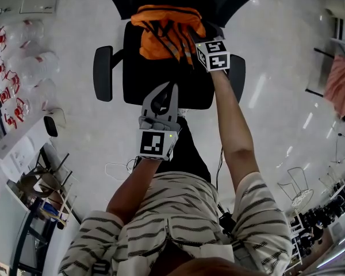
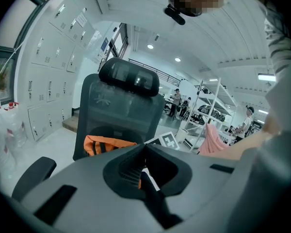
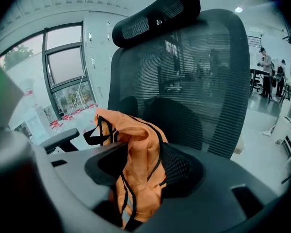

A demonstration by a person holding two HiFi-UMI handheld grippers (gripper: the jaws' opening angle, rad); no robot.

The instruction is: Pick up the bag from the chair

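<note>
One orange fabric bag (image 1: pixel 167 30) on one black mesh chair (image 1: pixel 139 79); the right gripper (image 3: pixel 136 178) pinches it, the left gripper (image 2: pixel 145 152) has its jaws together, empty.

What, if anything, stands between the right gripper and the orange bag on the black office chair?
Nothing visible does. The orange fabric bag with black straps already sits between the right gripper's jaws, which close on its bunched cloth above the seat of the black mesh office chair.

A glossy pale floor (image 1: pixel 276 68), grey lockers (image 2: pixel 48 67), tall windows (image 3: pixel 68 76), ceiling lights (image 2: pixel 150 46).
</note>
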